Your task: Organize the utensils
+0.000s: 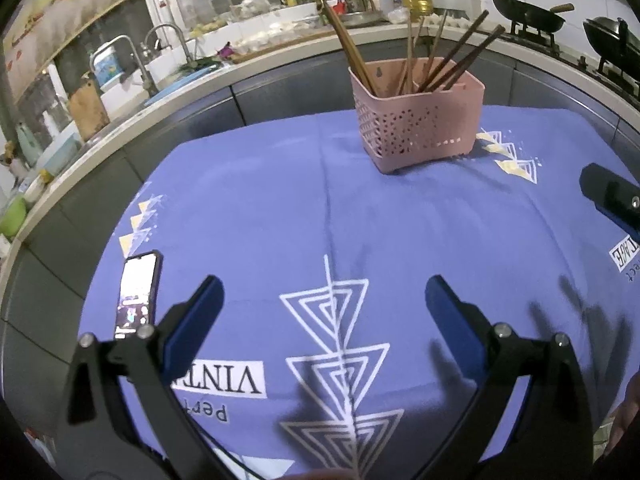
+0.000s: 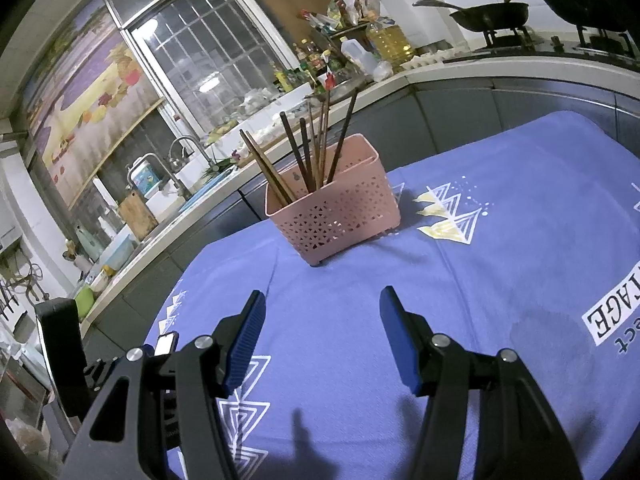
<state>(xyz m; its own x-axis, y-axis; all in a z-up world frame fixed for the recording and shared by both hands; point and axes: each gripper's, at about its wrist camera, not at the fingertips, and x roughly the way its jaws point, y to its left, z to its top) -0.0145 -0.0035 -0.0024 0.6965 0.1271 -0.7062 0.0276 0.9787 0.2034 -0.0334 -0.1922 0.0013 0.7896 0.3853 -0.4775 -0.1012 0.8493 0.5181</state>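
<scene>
Both claws hover wide apart and empty, left gripper and right gripper, while the chopsticks stand in the pink basket ahead: light, stiff, slippery-looking, best pinched mid-shaft.

Left tool, right tool: black frames, blue ribbed pads (silver screws).
</scene>
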